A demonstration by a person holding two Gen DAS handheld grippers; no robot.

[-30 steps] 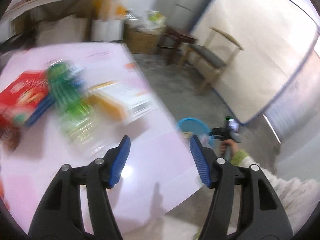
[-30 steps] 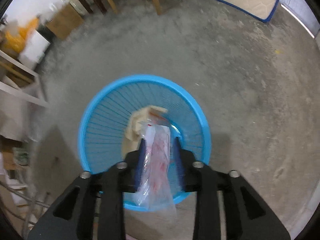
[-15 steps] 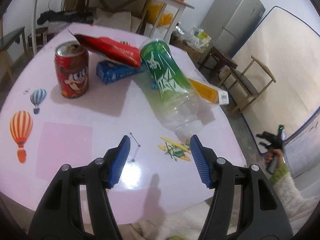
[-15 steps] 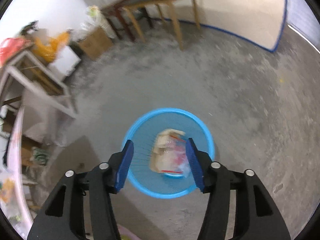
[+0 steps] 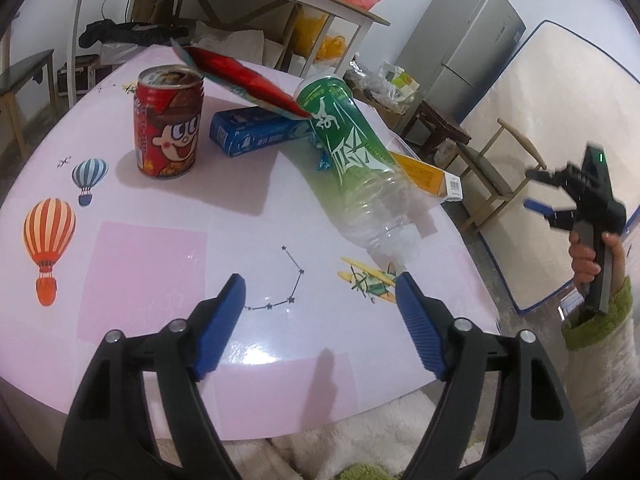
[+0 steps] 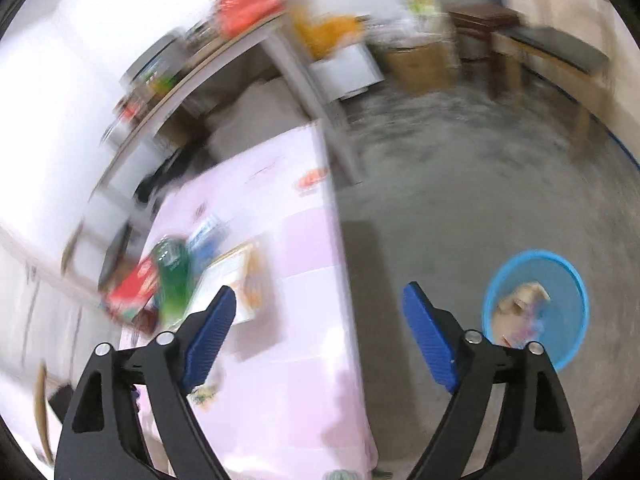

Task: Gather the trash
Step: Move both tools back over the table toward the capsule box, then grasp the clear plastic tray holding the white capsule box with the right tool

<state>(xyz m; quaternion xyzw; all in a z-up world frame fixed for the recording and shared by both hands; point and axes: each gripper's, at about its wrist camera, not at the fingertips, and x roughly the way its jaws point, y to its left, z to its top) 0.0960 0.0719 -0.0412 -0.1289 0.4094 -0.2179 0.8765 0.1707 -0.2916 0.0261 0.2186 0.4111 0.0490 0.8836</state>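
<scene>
Pink table (image 5: 152, 280), printed with balloons and a small plane: holds the trash left to collect
Plastic bottle (image 5: 356, 168), green label, lies on its side, neck toward the left gripper (image 5: 320, 324)
Red can (image 5: 168, 120), upright, to the left of the bottle and apart from it
Blue box (image 5: 256, 132), flat, behind the bottle
Red wrapper (image 5: 244, 80), propped over the blue box, one end touching the bottle's base
Yellow box (image 5: 424, 172), lying partly under the bottle at the table's far right edge
Left gripper: jaws have just been opening, now wide apart, nothing between them; its right tip is just beside the bottle's neck
Right gripper (image 6: 320, 324): jaws have just been opening, now wide, empty; held in a hand (image 5: 588, 256) beside the table
Blue basket (image 6: 568, 344): on the grey floor, right of the table, with discarded pieces inside; view blurred
</scene>
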